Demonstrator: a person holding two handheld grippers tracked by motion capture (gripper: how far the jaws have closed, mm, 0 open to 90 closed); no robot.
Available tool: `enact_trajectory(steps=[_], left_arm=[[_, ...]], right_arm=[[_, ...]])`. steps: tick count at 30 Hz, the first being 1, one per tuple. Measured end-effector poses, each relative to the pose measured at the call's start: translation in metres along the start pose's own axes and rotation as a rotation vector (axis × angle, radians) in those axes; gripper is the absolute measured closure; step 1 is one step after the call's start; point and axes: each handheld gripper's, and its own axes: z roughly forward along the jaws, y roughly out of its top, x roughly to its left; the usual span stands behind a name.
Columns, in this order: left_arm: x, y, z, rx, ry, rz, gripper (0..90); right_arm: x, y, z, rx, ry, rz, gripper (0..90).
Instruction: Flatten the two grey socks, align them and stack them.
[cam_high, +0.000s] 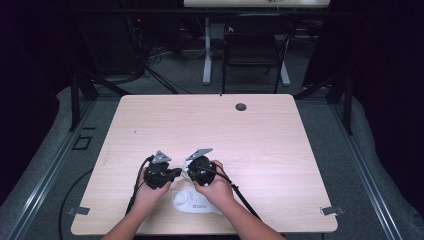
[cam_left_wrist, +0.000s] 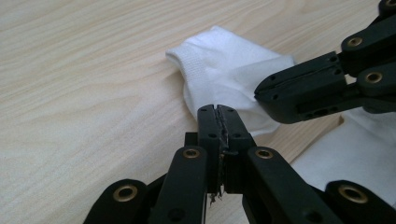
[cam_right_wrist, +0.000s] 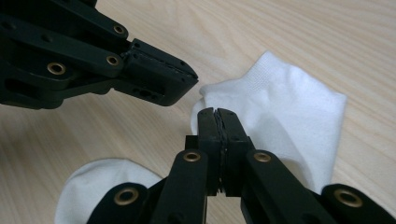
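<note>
From the high view most of the white sock is hidden under my hands: a rounded white patch with some grey print, too small to read, shows on the worktop between my wrists near the 6 o'clock edge. My left claw and right claw meet tip to tip just above that patch, and from up there I cannot tell how their jaws stand or what they touch. The left gripper view fills that in: my left claw has its jaws pressed flat together, only a thin seam between them, and its tip sits against the lower edge of the sock's ribbed cuff; whether any cloth is pinched in the seam is hidden by the jaws themselves. The right claw comes in from 3 o'clock there, its jaws closed too, resting over the fabric. More white cloth lies at 4 o'clock, cut off by the frame. The right gripper view gives the other side: my right claw is closed to a seam with its tip at the sock's folded edge, and again I cannot tell whether it has hold of the cloth. The left claw reaches in from 10 o'clock, shut, just above the worktop. A second rounded white part lies at 7 o'clock, partly behind my own linkage.
</note>
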Motion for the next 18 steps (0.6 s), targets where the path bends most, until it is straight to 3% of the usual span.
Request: enact_trajectory(steps=[3, 18], left_arm=[[-0.001, 0.0, 0.001, -0.001, -0.002, 0.002, 89.0], [-0.007, 0.005, 0.013, -0.013, -0.012, 0.002, 89.3]], right_arm=[[-0.001, 0.001, -0.003, -0.012, -0.015, -0.014, 90.0], [-0.006, 0.004, -0.012, -0.077, -0.034, 0.036, 90.0]])
